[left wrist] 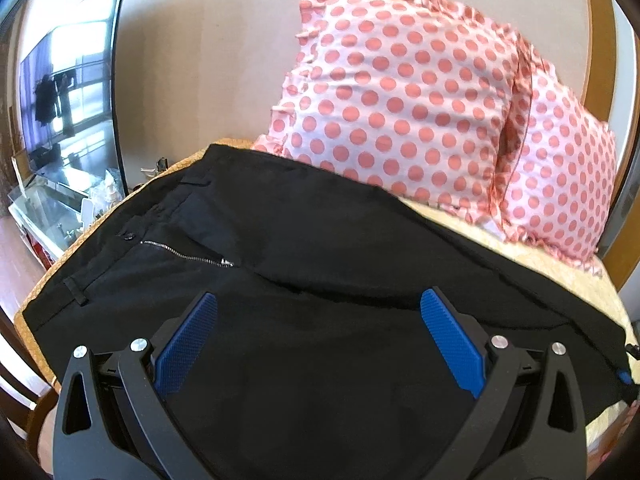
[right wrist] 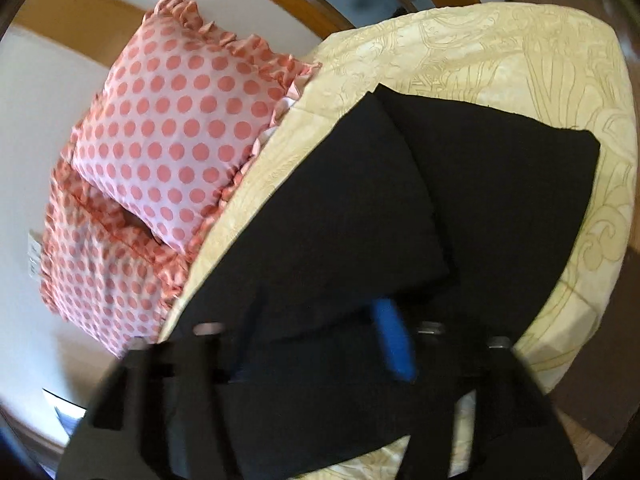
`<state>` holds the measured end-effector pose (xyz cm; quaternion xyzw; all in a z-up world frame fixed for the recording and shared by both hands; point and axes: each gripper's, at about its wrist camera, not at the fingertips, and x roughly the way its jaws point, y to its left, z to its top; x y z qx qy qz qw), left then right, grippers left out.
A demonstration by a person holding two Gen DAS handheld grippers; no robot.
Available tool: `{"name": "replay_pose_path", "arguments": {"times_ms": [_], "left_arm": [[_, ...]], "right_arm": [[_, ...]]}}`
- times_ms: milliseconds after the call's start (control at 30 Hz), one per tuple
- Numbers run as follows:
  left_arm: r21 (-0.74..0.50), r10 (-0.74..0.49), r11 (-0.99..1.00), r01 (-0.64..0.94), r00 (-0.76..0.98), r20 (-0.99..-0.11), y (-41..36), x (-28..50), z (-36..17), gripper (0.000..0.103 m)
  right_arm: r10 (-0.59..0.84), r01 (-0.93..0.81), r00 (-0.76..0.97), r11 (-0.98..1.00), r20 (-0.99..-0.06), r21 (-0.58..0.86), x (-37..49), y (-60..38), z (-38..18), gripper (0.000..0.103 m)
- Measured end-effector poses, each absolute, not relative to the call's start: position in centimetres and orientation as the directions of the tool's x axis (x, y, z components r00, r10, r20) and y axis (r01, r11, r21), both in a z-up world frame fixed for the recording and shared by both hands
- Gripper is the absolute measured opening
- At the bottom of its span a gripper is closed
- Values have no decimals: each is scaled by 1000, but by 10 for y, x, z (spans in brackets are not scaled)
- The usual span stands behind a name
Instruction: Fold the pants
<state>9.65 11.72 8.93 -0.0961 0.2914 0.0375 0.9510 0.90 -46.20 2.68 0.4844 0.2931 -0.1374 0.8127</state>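
One pair of black pants (left wrist: 320,220) lies spread across the bed (right wrist: 500,52), just beside the polka-dot pillows (left wrist: 400,92). Soft and limp, they should sag unless pinched at hem or waistband. The left hand-held gripper (left wrist: 316,340) hovers spread above them; the right hand-held gripper (right wrist: 320,340) is too blurred to tell.

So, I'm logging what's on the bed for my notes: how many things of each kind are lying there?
Black fabric pants: 1
Pink polka-dot ruffled pillows: 2
Total: 3, all on the yellow patterned bedspread.
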Motion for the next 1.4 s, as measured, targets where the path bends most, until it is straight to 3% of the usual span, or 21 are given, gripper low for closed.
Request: {"name": "replay_pose_path", "arguments": {"times_ms": [67,133,167,200,367,500,600,667,733,833,933,1067,1167,1267,1400], "left_arm": [[-167,24,977,-136,838,-546,123,99,90,102],[-167,24,977,-136,841,-541,126,106,93,102],[-168,14,978,-123,843,-538,127,113,95,102],[-168,1,980,-110,841,-541,127,119,97,102],[-233,-76,969,-82,799,-596,135,178,106,102],[-282,-118,954,-103,735,-668,137,242,99,102],[-234,-69,958,-166,659,-749,132,301,82,100],[-190,-19,955,-229,590,-807,131,339,65,90],[-169,-6,948,-271,514,-858,132,367,47,60],[-183,-7,919,-350,448,-894,143,386,31,25],[-230,-18,909,-348,517,-856,152,359,54,14],[-237,6,934,-267,675,-738,167,256,117,13],[-269,2,933,-241,748,-664,183,161,134,14],[-285,0,921,-267,730,-683,190,93,109,14],[-293,-19,894,-338,626,-779,188,43,52,13]], "right_arm": [[53,513,794,476,-606,714,10,-463,24,58],[36,521,787,494,-615,696,19,-466,23,44],[44,513,787,508,-615,692,23,-469,21,12],[57,500,788,521,-612,692,28,-473,20,2],[-13,394,887,544,-462,741,6,-499,48,2],[-25,400,886,549,-464,734,1,-506,50,2],[-15,401,883,541,-468,739,2,-508,44,2],[-9,398,884,542,-468,740,2,-508,42,2],[-5,394,884,547,-467,739,2,-509,41,2],[5,380,887,558,-461,738,6,-509,44,2],[7,358,896,579,-444,732,9,-511,52,2],[-11,328,915,602,-404,728,4,-513,64,2],[-24,330,919,597,-394,732,-4,-519,63,2],[-38,373,901,575,-432,728,-8,-525,50,2],[-28,451,856,529,-516,719,-6,-532,28,2]]}}
